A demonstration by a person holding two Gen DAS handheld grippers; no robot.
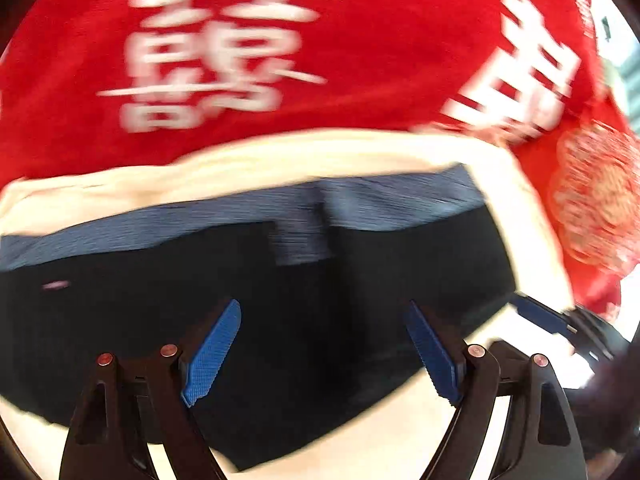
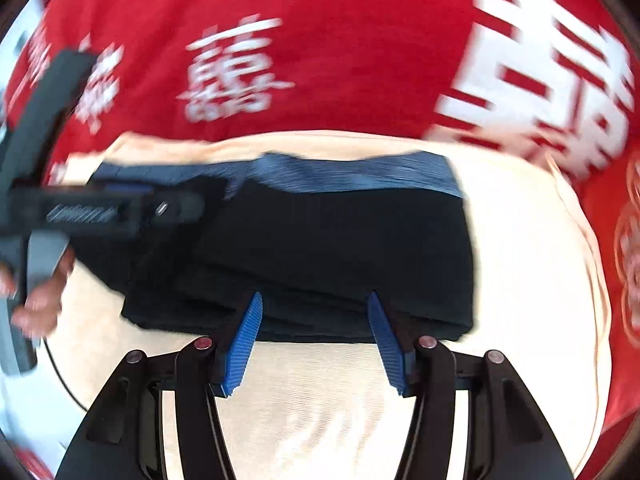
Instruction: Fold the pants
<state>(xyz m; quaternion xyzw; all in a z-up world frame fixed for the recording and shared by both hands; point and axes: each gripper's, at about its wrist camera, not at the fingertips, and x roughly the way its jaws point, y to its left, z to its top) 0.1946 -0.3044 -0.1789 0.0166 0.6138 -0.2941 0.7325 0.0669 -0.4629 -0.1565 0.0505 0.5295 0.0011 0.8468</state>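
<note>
Black pants point(image 2: 320, 248) folded on a cream cloth point(image 2: 520, 260)
Both grippers, left point(image 1: 322, 354) and right point(image 2: 316, 344), hang over the near edge with jaws apart, gripping nothing; red printed fabric point(image 1: 360, 60) lies behind.

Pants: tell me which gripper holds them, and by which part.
Neither. The left gripper and right gripper are open above the folded pants, gripping nothing.
</note>
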